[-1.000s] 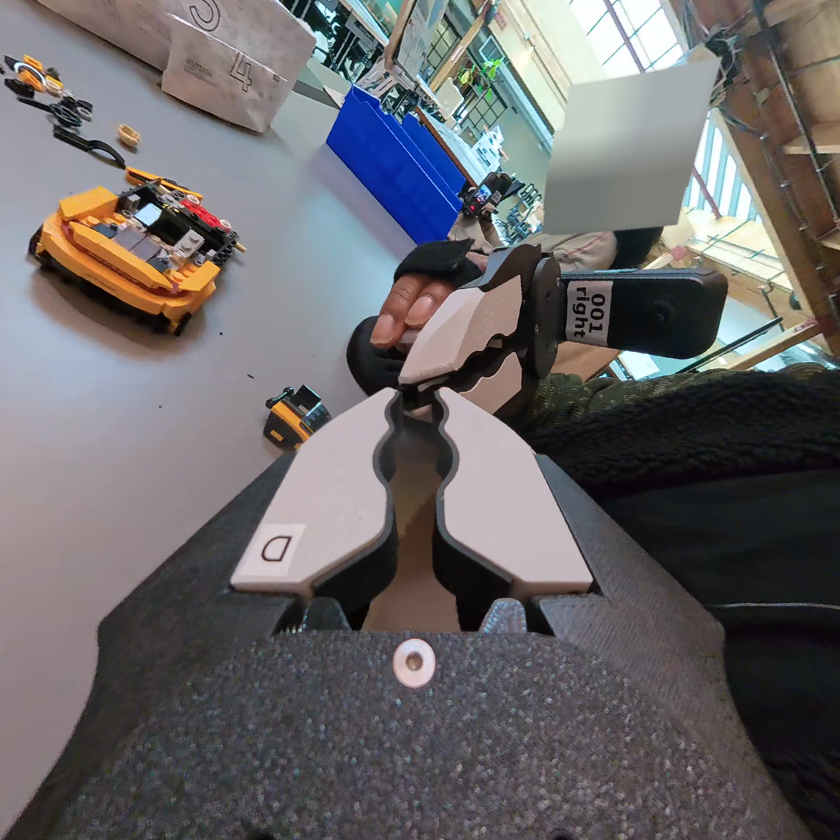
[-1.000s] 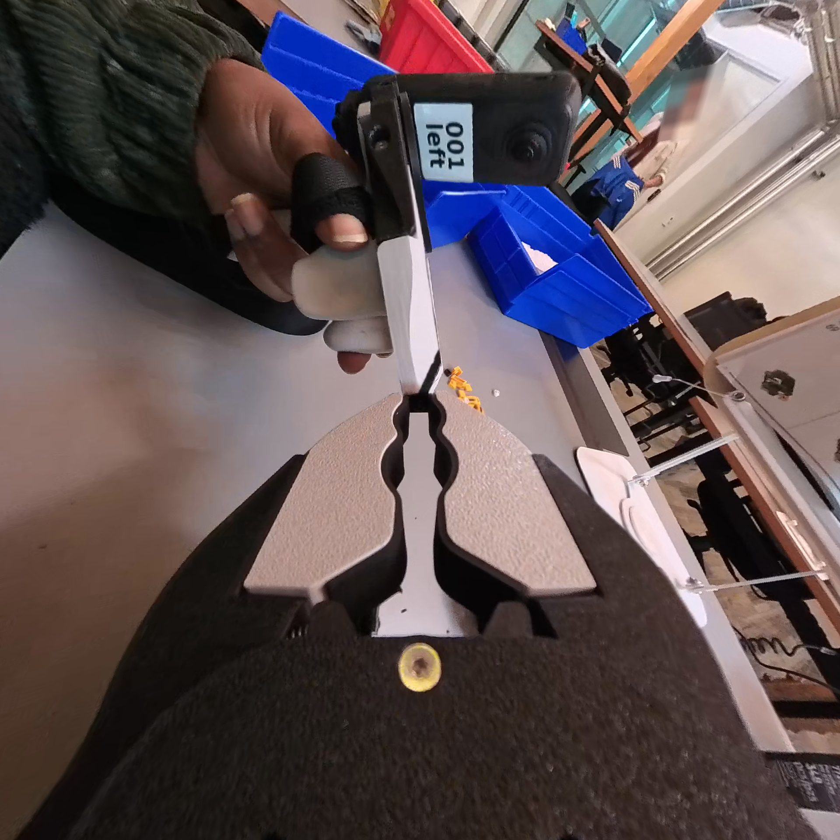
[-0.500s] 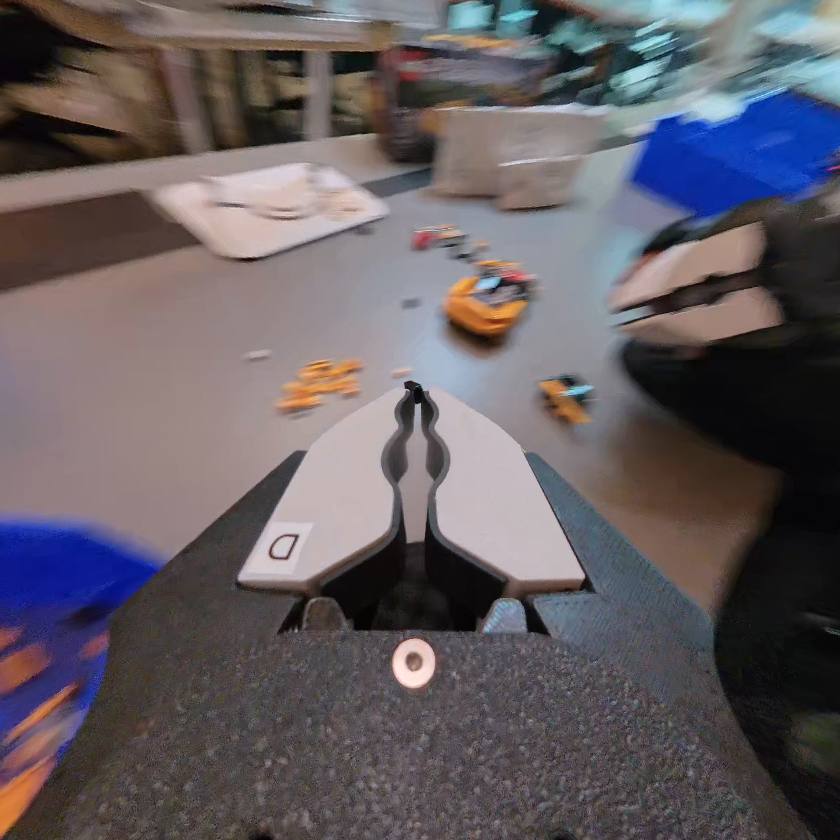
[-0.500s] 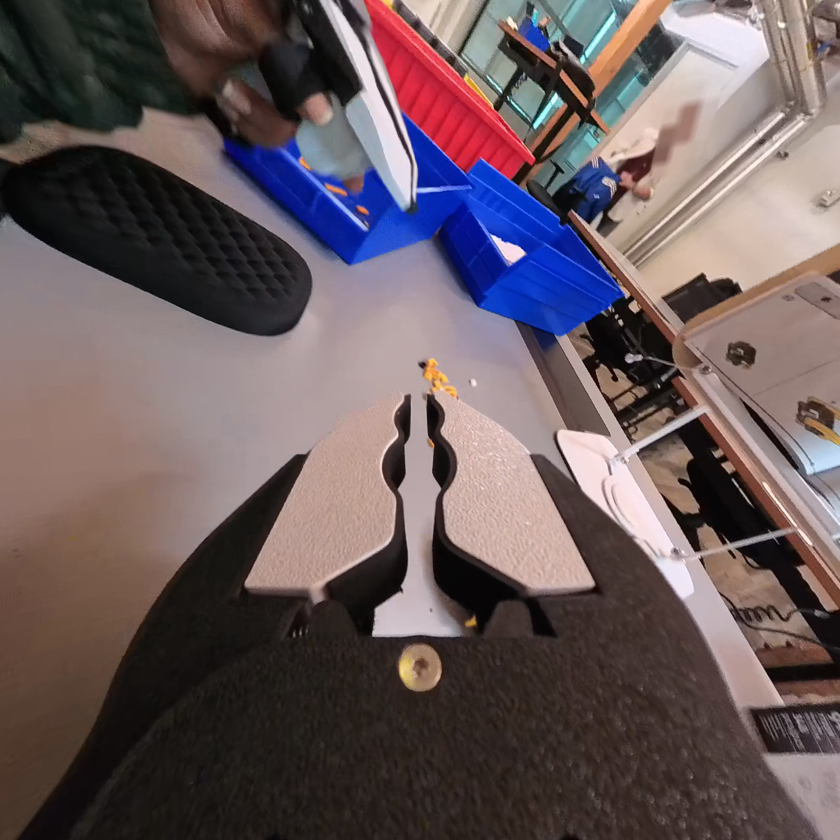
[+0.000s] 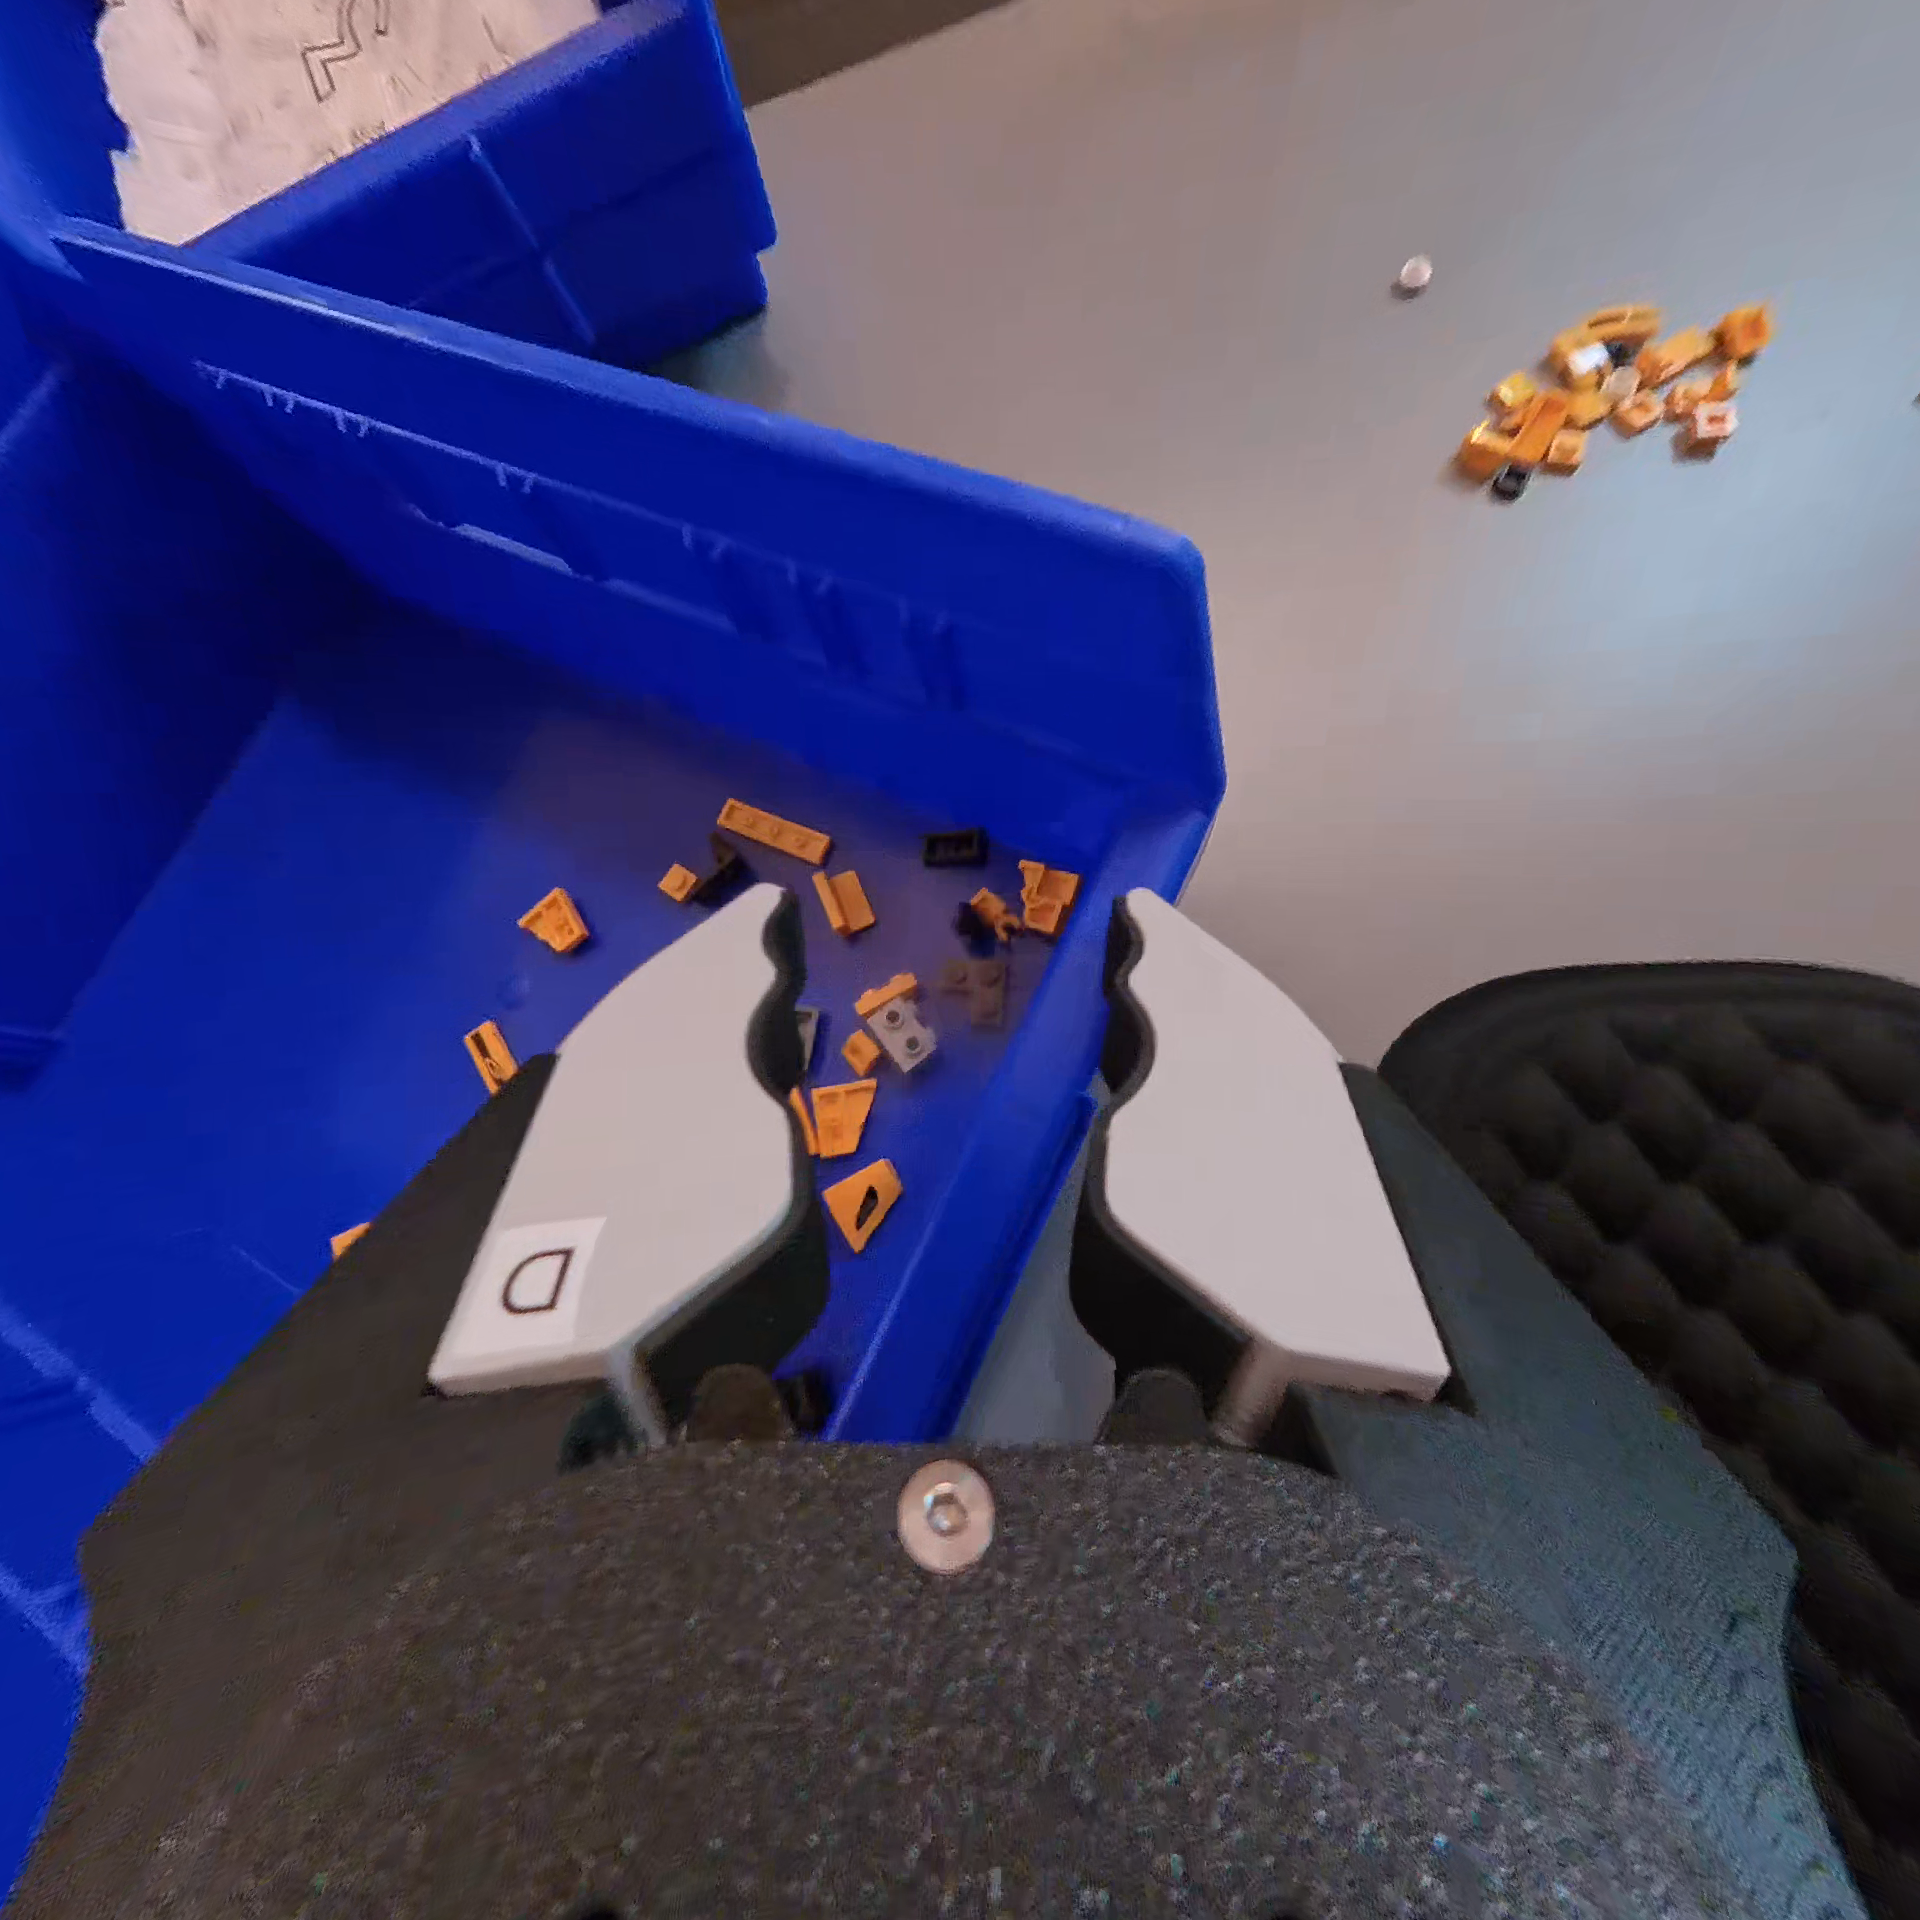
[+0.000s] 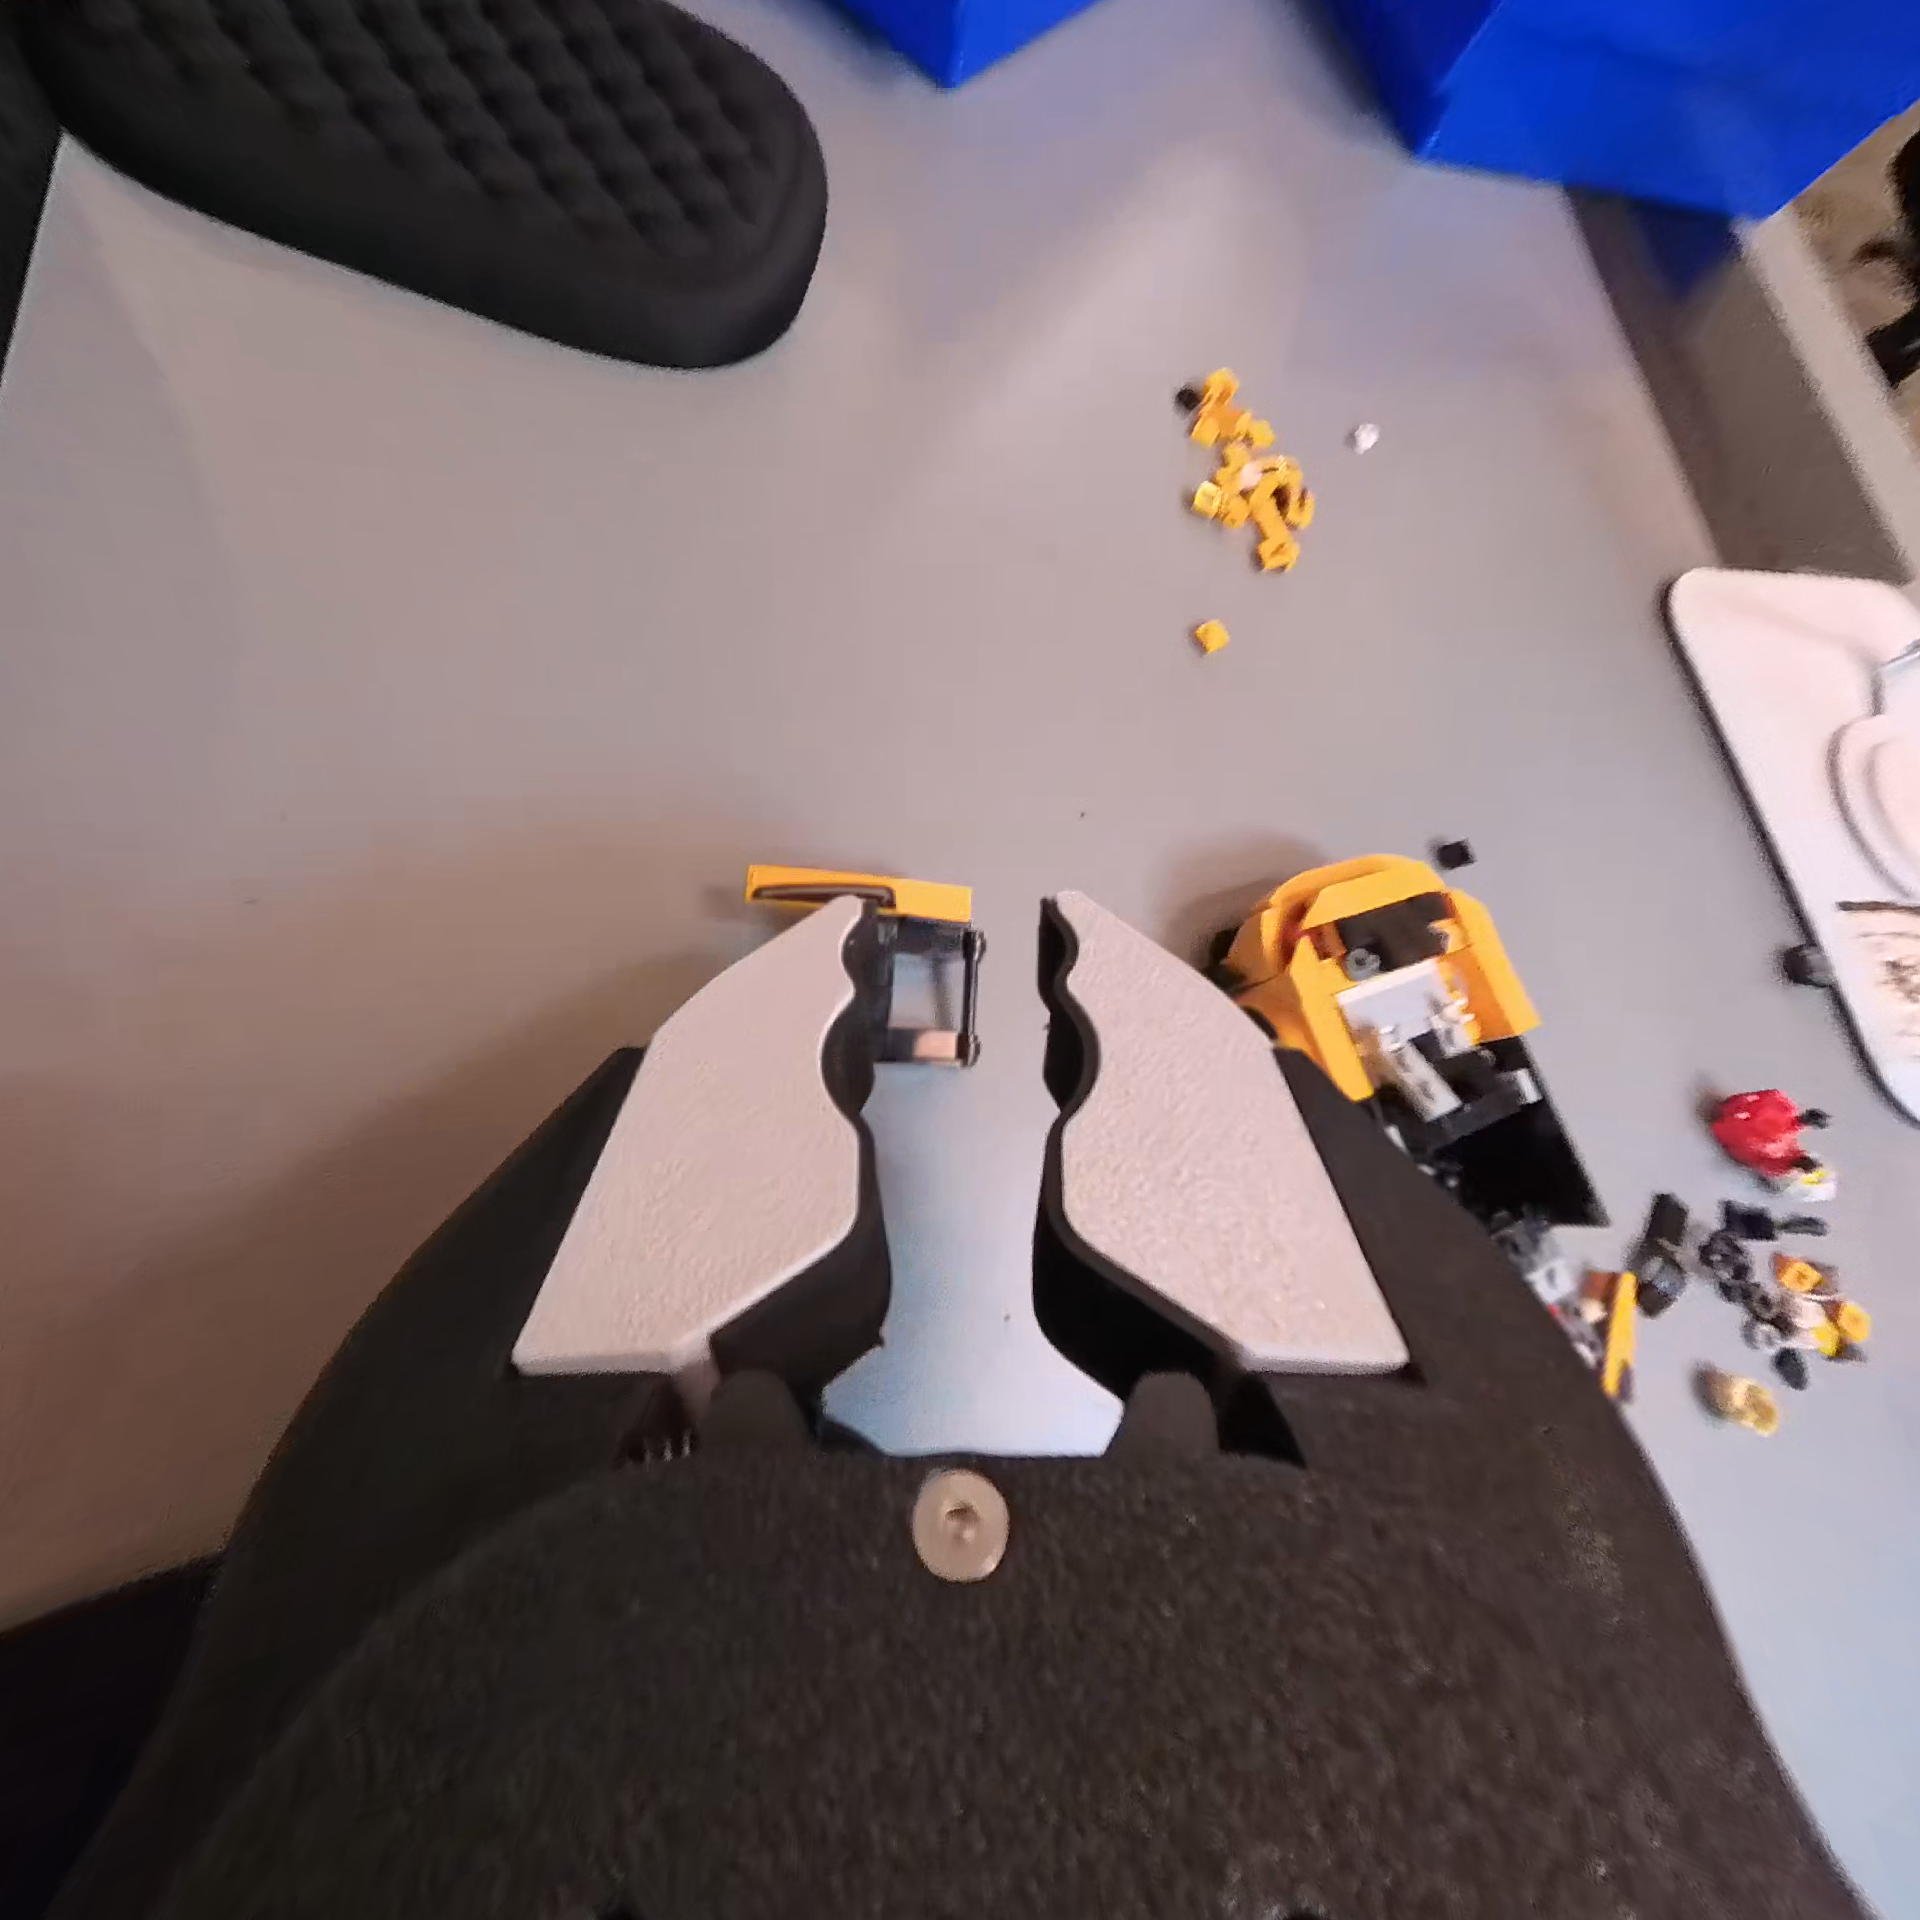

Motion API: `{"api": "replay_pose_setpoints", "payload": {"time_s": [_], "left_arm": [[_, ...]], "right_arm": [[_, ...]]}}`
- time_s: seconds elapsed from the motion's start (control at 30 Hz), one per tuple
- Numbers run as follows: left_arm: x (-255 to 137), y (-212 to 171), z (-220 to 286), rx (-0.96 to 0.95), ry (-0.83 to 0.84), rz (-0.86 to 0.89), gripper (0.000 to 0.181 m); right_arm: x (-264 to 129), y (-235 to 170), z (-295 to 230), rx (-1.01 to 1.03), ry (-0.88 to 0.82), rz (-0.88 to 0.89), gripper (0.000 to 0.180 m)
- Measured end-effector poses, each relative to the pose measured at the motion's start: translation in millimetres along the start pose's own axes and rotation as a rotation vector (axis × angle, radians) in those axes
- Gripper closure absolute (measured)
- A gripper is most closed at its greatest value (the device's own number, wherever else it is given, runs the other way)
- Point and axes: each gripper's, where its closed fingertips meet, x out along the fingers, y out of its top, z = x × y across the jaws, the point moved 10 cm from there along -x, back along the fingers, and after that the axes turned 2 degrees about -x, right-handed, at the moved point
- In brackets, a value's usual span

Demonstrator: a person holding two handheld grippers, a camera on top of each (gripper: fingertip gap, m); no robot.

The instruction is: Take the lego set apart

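Moved: both claws have swung away from each other since a second ago; the left now hangs over the blue bin, the right over the bench.
Left claw: fingers spread wide, nothing held, straddling the near wall of the blue bin.
Bin contents: loose orange, black and grey bricks lying on the bin floor.
Right claw: fingers apart, empty, just above a small yellow-and-clear piece on the bench.
Lego car: yellow, partly stripped, on the bench just right of the right claw.
Writing: a white sticker with a single letter on the left finger.
Bench: plain grey, with a yellow brick pile at the far side, mixed small parts at the near right, and a black textured pad at the far left.
Second bin: blue, farther off, with white printed paper inside.
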Motion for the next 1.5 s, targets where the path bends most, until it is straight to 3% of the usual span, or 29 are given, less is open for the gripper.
{"api": "replay_pose_setpoints", "payload": {"time_s": [0.27,0.43,0.7,0.87,0.97,1.23,1.5], "left_arm": [[-6,6,13,0.063,-0.060,0.061,0.126],[-20,27,55,0.084,-0.347,0.243,0.142],[1,46,138,0.248,-0.598,0.238,0.145],[14,50,172,0.353,-0.659,0.189,0.145],[17,51,182,0.394,-0.676,0.176,0.146],[32,45,184,0.329,-0.716,0.154,0.148],[42,42,186,0.283,-0.699,0.160,0.148]], "right_arm": [[-4,-8,-1,0.037,0.053,-0.040,0.148],[-4,-17,-1,0.088,0.106,-0.075,0.141],[11,-21,-7,0.090,0.142,-0.154,0.134],[18,-22,-6,0.088,0.112,-0.198,0.133],[18,-21,-6,0.078,0.108,-0.209,0.142],[15,-31,13,0.163,-0.069,-0.267,0.148],[6,-28,19,0.209,-0.112,-0.170,0.129]]}}
